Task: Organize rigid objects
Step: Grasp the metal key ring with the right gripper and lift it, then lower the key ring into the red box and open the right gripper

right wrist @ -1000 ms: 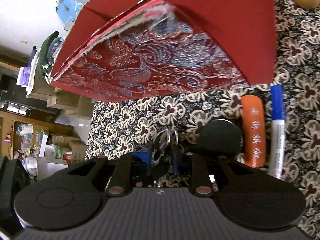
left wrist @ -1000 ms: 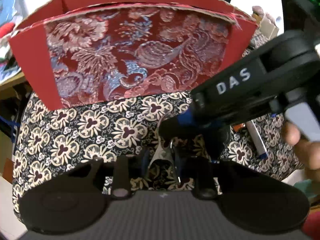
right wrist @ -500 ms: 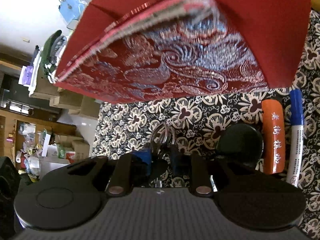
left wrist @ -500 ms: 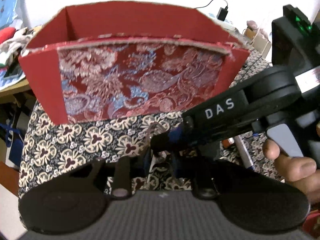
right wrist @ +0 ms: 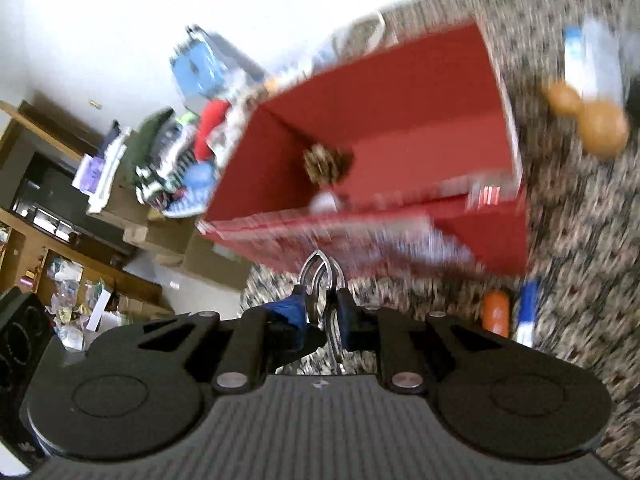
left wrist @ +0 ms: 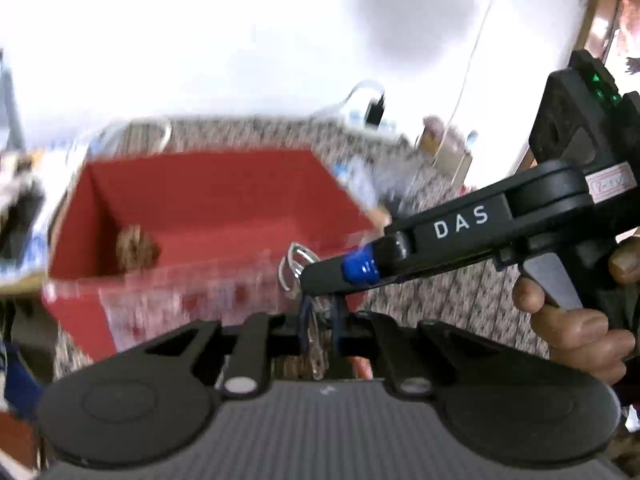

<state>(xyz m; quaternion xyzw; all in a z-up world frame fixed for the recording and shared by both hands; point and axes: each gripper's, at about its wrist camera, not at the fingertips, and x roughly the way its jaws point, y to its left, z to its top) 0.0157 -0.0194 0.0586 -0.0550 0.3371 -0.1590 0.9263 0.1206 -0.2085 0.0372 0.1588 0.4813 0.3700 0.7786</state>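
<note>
A bunch of keys on a metal ring [left wrist: 298,266] hangs in the air in front of the red box [left wrist: 224,200]. My left gripper [left wrist: 320,318] has its jaws closing tight on the key blades, and the pads press on them. My right gripper [right wrist: 320,306], with blue-taped fingertips [right wrist: 290,310], is shut on the key ring [right wrist: 320,276]. In the left wrist view the right gripper [left wrist: 316,280] reaches in from the right over the keys. The red box [right wrist: 400,120] is open at the top and a pine cone [right wrist: 326,164] lies inside.
A person's hand [left wrist: 580,320] grips the right tool's handle. On the patterned cloth [right wrist: 580,240] lie an orange tube [right wrist: 496,314] and a blue marker [right wrist: 526,312]. A wooden gourd [right wrist: 588,120] sits right of the box. Cluttered shelves [right wrist: 80,200] stand to the left.
Both grippers have risen, lifting the keys off the cloth. The box, earlier seen from its brocade side, now shows its open inside. The left jaws have narrowed onto the keys.
</note>
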